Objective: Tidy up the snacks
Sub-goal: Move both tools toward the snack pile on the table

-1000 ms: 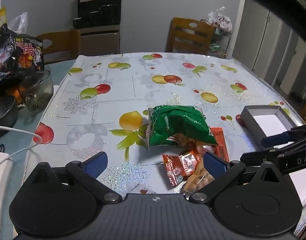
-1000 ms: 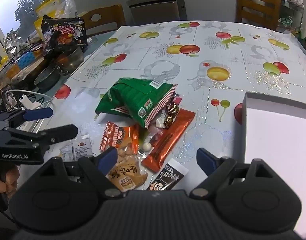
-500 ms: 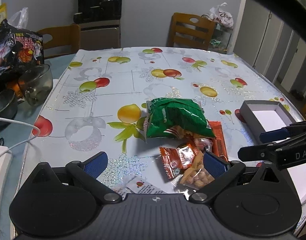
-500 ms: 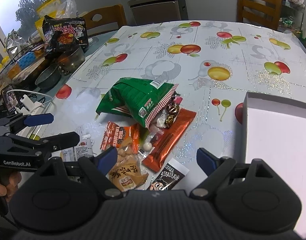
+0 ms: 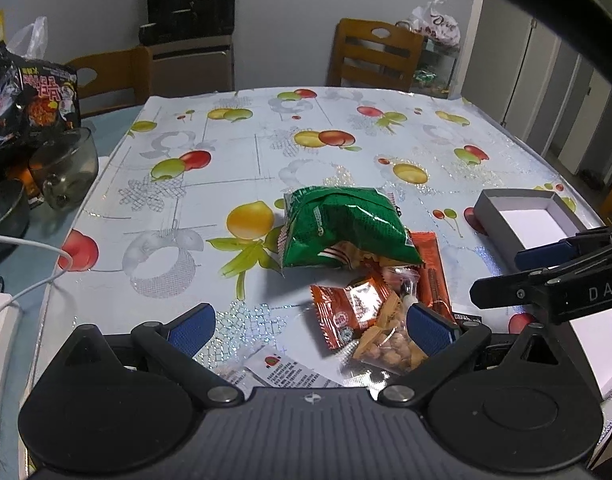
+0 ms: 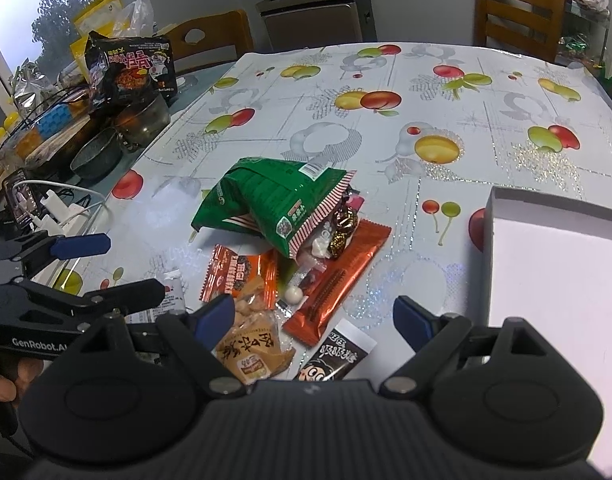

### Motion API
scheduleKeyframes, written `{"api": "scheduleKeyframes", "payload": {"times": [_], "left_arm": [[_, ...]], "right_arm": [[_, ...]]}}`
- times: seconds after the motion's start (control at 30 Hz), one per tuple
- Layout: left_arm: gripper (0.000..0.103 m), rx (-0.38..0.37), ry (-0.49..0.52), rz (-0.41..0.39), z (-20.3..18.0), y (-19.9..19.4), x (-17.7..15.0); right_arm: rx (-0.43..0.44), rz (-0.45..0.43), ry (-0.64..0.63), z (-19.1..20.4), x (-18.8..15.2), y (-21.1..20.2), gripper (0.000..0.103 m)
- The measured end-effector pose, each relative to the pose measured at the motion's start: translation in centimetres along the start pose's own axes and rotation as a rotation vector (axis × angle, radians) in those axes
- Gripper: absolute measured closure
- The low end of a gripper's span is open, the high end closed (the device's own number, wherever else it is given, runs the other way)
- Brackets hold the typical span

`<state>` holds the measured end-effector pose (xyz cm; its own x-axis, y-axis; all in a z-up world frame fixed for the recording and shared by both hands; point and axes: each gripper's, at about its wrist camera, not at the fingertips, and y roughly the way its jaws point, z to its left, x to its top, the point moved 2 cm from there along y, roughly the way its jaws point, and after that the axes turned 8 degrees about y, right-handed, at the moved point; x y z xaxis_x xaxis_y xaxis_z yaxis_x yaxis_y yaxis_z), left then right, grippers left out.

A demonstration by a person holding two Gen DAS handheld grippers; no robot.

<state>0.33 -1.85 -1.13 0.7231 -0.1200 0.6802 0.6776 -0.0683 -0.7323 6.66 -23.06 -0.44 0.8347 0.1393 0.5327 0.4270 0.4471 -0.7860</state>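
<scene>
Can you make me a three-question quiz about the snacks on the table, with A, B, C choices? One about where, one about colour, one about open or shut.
1. Which side of the snack pile is the box on?
A. right
B. left
C. behind it

2. What colour is the big bag?
A. blue
B. green
C. yellow

3. The right hand-held gripper is:
A. shut on a snack
B. shut, empty
C. open

Answers: 1 A, the box sits at the right edge of the right wrist view. 2 B, its foil is green. 3 C, the fingers stand wide apart, holding nothing.
</scene>
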Motion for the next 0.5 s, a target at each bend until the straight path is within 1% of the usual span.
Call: {"api": "scheduleKeyframes", "payload": {"times": [0.33,0.5], "left_arm": [[0.000,-0.026,0.070,-0.008,-0.8,0.3,-0.2],[0.000,-0.038,0.085,0.031,-1.0,1.1,-0.6]], "right_arm": [[-0.004,-0.001,-0.005,0.1,0.2,0.1,0.016],[-0.005,0.002,-0.005,0.1,0.4,0.1,0.016]]}}
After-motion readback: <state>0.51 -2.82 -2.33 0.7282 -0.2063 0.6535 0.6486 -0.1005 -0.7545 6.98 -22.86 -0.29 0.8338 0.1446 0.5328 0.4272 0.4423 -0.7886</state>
